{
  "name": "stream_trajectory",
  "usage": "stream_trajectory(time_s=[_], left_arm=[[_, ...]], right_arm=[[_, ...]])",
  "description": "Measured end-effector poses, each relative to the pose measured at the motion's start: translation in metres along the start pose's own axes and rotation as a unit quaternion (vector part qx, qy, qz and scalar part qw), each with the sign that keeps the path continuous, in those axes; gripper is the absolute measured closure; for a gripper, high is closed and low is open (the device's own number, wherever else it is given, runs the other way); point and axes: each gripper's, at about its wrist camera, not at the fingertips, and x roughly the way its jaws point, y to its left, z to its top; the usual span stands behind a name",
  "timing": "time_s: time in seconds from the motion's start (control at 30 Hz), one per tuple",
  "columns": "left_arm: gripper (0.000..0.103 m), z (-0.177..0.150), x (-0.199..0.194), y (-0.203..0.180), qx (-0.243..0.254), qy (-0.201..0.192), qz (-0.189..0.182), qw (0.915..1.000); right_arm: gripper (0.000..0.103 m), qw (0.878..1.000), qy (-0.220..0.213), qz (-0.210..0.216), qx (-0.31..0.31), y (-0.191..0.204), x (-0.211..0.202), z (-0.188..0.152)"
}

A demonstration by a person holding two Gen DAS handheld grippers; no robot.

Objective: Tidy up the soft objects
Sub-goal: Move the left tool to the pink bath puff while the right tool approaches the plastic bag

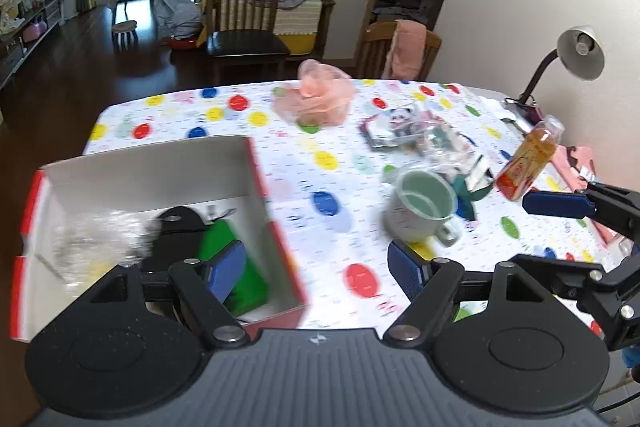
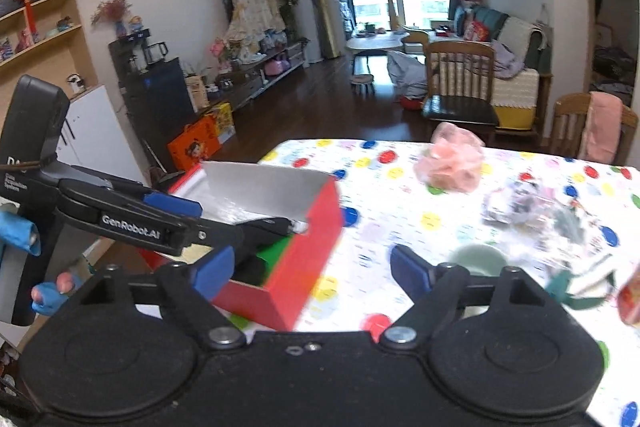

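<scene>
A red box (image 1: pixel 152 167) with white inner walls stands on the table's left part and holds a black thing (image 1: pixel 176 231), a green thing (image 1: pixel 244 279) and a clear crinkled bag (image 1: pixel 96 239). My left gripper (image 1: pixel 316 267) hangs open over the box's right edge with nothing between its fingers. In the right wrist view my right gripper (image 2: pixel 312 271) is also open and empty, just right of the red box (image 2: pixel 316 227). A pink mesh pouf (image 1: pixel 316 95) (image 2: pixel 450 163) lies further back on the dotted tablecloth (image 1: pixel 320 195).
A pale green mug (image 1: pixel 424 205) sits near the right finger. Behind it lie several packets (image 1: pixel 416 131), an orange snack bag (image 1: pixel 528 159) and a pink cloth (image 1: pixel 576 163). A desk lamp (image 1: pixel 576 55) is clamped at the right edge. Chairs stand beyond the table. A gloved hand (image 2: pixel 44 291) shows at left.
</scene>
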Motion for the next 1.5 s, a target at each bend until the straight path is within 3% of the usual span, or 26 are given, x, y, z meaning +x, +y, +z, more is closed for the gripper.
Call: stream_trajectory(time_s=[0.17,0.37,0.6,0.7,0.8,1.13,1.3,1.5], left_arm=[[0.018,0.007,0.024,-0.041,0.001,0.002,-0.007,1.0000],[0.018,0.018,0.051,-0.074,-0.026,0.005,-0.012,0.9996],[0.014,0.045,0.077,-0.093,-0.025,0.006,0.020,0.9995],[0.013,0.064,0.091,-0.092,-0.027,0.010,0.031,0.9991],[0.003,0.086,0.110,-0.085,-0.032,0.015,0.041,0.9986],[0.002,0.162,0.195,-0.049,-0.051,0.033,0.048,0.9970],[0.002,0.188,0.243,-0.031,-0.073,0.051,0.054,0.9946],[0.002,0.211,0.294,-0.019,-0.081,0.088,0.036,0.9921]], right_arm=[[0.007,1.000,0.006,-0.022,0.006,-0.046,-0.018,-0.014],[0.005,0.999,0.015,-0.032,0.026,-0.103,-0.034,-0.025],[0.005,0.997,0.026,-0.042,0.055,-0.156,-0.036,-0.022],[0.005,0.995,0.034,-0.051,0.083,-0.177,-0.028,-0.016],[0.005,0.991,0.037,-0.060,0.117,-0.195,-0.017,-0.010],[0.005,0.970,0.085,-0.089,0.212,-0.230,0.056,0.001],[0.005,0.958,0.106,-0.101,0.248,-0.240,0.095,0.004],[0.006,0.945,0.129,-0.110,0.279,-0.249,0.131,0.004]])
